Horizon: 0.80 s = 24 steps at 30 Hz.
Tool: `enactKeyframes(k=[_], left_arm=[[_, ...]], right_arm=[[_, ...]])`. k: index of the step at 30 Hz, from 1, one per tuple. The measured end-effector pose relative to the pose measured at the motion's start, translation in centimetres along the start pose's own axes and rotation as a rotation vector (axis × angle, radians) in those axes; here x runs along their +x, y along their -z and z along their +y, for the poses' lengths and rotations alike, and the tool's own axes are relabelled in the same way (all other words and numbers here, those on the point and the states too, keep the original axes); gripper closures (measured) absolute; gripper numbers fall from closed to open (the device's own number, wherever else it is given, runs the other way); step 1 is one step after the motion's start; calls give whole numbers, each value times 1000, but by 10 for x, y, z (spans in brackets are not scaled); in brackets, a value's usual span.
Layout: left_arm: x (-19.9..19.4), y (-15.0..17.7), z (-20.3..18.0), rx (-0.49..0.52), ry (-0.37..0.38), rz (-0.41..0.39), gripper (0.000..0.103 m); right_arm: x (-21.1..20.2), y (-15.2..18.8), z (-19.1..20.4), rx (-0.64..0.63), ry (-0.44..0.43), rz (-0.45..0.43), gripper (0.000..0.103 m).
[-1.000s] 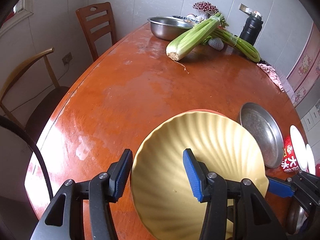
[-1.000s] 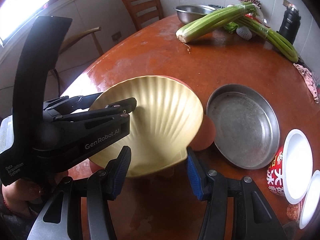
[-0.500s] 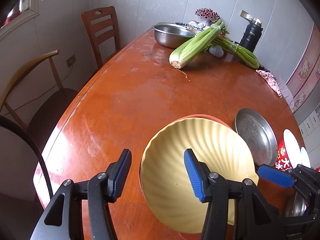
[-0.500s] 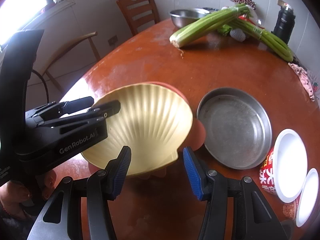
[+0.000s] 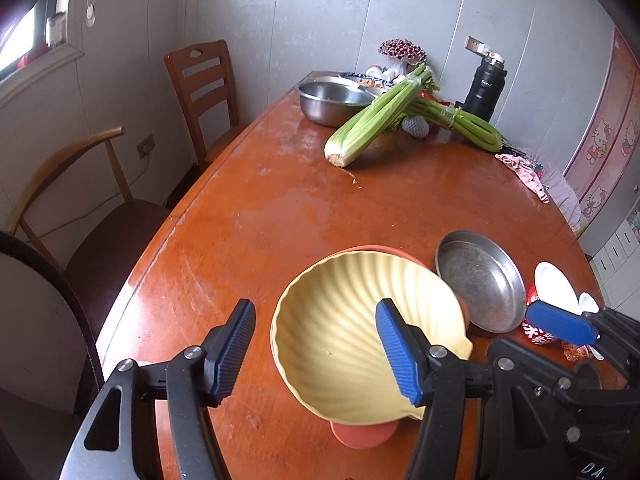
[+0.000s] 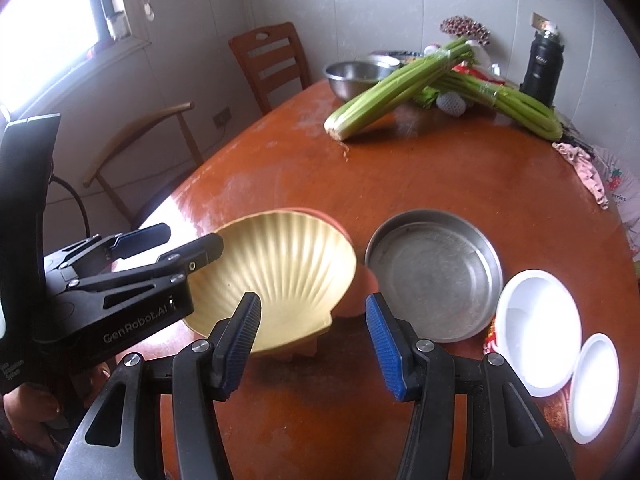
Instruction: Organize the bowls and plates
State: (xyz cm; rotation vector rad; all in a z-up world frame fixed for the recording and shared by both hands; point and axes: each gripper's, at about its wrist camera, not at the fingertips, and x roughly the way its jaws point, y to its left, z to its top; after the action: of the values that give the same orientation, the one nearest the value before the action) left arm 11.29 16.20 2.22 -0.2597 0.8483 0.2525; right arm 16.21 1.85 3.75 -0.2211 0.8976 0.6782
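Observation:
A yellow shell-shaped bowl (image 5: 352, 340) (image 6: 280, 264) sits nested on an orange plate (image 5: 362, 434) (image 6: 320, 216) on the brown table (image 5: 260, 220). My left gripper (image 5: 313, 307) (image 6: 188, 240) hovers over the bowl's left rim with one finger to each side. Its jaws are opening and no pad touches the bowl. My right gripper (image 6: 312, 300) hangs open just in front of the bowl's near edge with nothing between its fingers; its blue pad (image 5: 560, 324) shows at the right of the left wrist view.
A round steel pan (image 6: 434, 276) lies right of the bowl. Beside it stand a red-printed white bowl (image 6: 536, 328) and a small white dish (image 6: 594, 384). Celery (image 5: 376, 120), a steel bowl (image 5: 332, 100) and a black flask (image 5: 486, 88) crowd the far end. Two chairs (image 5: 200, 88) stand left.
Both grippers have risen and drawn back from the bowl, which now looks smaller. The left jaws stand wider apart. The bowl has stayed on the orange plate.

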Motion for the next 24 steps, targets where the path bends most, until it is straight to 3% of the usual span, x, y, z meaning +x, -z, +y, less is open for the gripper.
enactKeyframes(k=[13, 17, 24], left_arm=[[-32, 3, -33, 42, 26, -48, 39], [-40, 6, -46, 58, 37, -55, 39], [-52, 11, -72, 94, 52, -67, 39]], right_arm=[[-47, 12, -22, 31, 28, -114, 46], [-62, 18, -33, 51, 39, -151, 40], [-83, 27, -57, 90, 47, -196, 39]])
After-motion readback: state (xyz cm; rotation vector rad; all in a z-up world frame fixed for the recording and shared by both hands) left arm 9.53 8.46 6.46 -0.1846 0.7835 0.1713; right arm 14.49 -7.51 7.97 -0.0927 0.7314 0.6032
